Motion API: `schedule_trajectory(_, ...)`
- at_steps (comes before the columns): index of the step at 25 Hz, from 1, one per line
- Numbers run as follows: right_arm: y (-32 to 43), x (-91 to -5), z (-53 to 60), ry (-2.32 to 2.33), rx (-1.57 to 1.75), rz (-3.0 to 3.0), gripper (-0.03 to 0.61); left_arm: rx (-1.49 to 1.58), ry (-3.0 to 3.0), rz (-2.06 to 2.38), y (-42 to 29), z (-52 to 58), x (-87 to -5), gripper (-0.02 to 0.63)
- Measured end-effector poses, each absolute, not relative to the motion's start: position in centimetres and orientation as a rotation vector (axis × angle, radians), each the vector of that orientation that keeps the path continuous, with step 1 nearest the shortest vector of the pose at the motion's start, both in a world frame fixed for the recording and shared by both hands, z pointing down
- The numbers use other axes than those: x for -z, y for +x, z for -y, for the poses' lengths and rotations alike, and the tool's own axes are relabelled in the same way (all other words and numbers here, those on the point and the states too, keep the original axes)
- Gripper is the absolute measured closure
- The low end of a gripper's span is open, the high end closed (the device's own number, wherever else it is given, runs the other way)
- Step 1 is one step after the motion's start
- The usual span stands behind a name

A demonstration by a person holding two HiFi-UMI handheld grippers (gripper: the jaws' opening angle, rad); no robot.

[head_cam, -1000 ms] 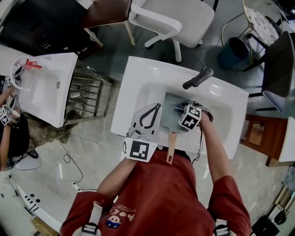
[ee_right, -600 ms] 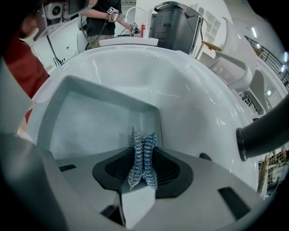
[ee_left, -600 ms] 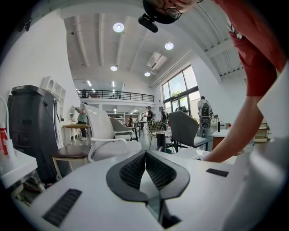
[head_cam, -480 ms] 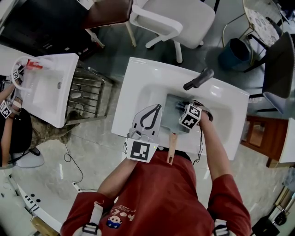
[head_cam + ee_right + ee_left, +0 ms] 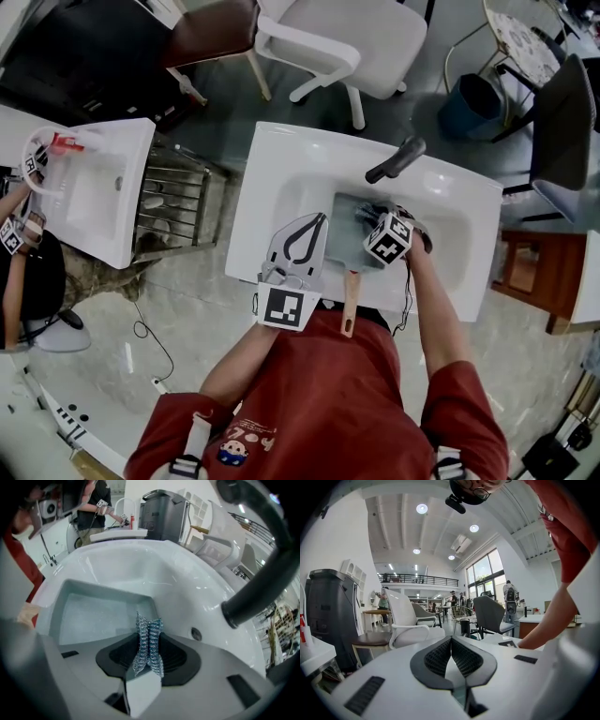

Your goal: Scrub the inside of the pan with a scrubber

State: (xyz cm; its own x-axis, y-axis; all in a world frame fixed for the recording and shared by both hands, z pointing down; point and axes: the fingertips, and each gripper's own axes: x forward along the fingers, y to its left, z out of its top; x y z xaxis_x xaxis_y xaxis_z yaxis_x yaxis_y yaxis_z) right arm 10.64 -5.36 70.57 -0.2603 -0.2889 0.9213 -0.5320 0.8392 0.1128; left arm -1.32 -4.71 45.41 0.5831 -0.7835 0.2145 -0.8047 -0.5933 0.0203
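Inside sink [image 5: 281, 159] basin sits grey pan [image 5: 347, 239], its wooden handle [image 5: 349, 300] sticking over sink's near rim. R gripper [image 5: 150, 634] pinches steel scrubber [image 5: 148, 649] over pan's inside, just below sink's faucet [image 5: 394, 159]. L gripper [image 5: 322, 221] at sink's near-left edge, jaws pressed together, w/ nothing between.

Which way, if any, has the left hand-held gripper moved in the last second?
No. The left hand-held gripper keeps its place beside the pan handle, over the front rim of the sink.
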Motion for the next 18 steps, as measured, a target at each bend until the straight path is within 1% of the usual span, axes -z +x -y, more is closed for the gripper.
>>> schedule_trajectory(8, 12.7, -61.3, 4.1, 1.056, -0.388, 2.065, 0.429, -0.271, 2.699, 1.356, -0.8, 5.6, -45.1, 0.597)
schedule_trajectory(14, 14.5, -53.5, 2.7, 1.371, -0.360, 2.152, 0.428, -0.276, 2.730, 1.349, -0.1, 6.5, -44.2, 0.597)
schedule_trajectory(18, 15.7, -48.1, 2.5, 1.580, -0.281, 2.205, 0.426, -0.265, 2.752, 1.349, 0.4, 6.8, -42.9, 0.597)
